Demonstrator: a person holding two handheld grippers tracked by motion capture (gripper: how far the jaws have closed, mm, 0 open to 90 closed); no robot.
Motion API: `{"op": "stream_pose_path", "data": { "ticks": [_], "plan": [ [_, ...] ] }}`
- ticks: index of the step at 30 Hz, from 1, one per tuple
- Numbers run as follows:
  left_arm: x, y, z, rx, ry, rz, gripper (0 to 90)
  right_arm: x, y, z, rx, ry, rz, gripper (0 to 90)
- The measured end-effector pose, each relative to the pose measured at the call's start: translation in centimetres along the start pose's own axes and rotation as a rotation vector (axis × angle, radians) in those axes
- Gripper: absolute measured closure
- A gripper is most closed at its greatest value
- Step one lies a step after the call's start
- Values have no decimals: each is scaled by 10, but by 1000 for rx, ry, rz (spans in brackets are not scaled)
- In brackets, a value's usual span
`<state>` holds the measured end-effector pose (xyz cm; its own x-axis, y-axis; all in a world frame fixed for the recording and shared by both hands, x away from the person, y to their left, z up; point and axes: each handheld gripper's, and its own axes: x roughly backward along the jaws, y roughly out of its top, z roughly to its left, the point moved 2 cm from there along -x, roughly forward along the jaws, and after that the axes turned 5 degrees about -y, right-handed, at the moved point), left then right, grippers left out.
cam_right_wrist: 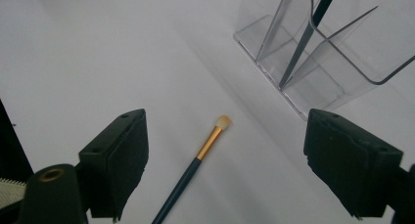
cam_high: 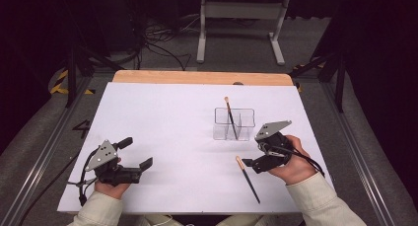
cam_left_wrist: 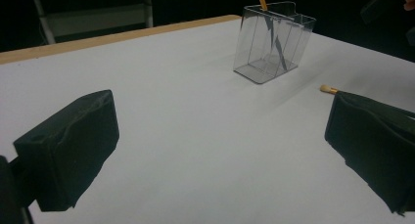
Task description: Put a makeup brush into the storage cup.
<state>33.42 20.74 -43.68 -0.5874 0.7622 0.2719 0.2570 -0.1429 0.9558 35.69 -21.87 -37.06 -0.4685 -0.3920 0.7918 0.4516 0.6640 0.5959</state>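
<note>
A dark-handled makeup brush (cam_high: pixel 247 179) with a gold ferrule and pale tip lies flat on the white table (cam_high: pixel 167 127), in front of a clear divided holder (cam_high: pixel 234 123). A second brush (cam_high: pixel 230 115) stands tilted in that holder. My right gripper (cam_high: pixel 254 154) hovers over the lying brush's tip end, open. In the right gripper view the brush (cam_right_wrist: pixel 195 163) lies between the jaws of the gripper (cam_right_wrist: pixel 225 160), untouched, with the holder (cam_right_wrist: pixel 323 53) beyond. My left gripper (cam_high: pixel 136 153) rests open at the front left, nothing in it. The left gripper view shows its jaws wide apart (cam_left_wrist: pixel 222 150) and the holder (cam_left_wrist: pixel 271 43).
A wooden strip (cam_high: pixel 202 78) runs along the table's far edge. Beyond it stand a white table frame (cam_high: pixel 241 23) and loose cables on the floor. Metal rails flank both sides of the table. White tabletop stretches between the left gripper and the holder.
</note>
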Motion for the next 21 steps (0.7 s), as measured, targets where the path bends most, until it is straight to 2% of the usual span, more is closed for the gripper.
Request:
{"op": "stream_pose_path", "data": {
  "ticks": [13,21],
  "plan": [
    [-2,0,0,1,-5,-3,4,-17,-7,6,0,17,79,166],
    [-1,1,0,0,-6,-3,4,-25,-13,9,-7,24,103,166]
  ]
}}
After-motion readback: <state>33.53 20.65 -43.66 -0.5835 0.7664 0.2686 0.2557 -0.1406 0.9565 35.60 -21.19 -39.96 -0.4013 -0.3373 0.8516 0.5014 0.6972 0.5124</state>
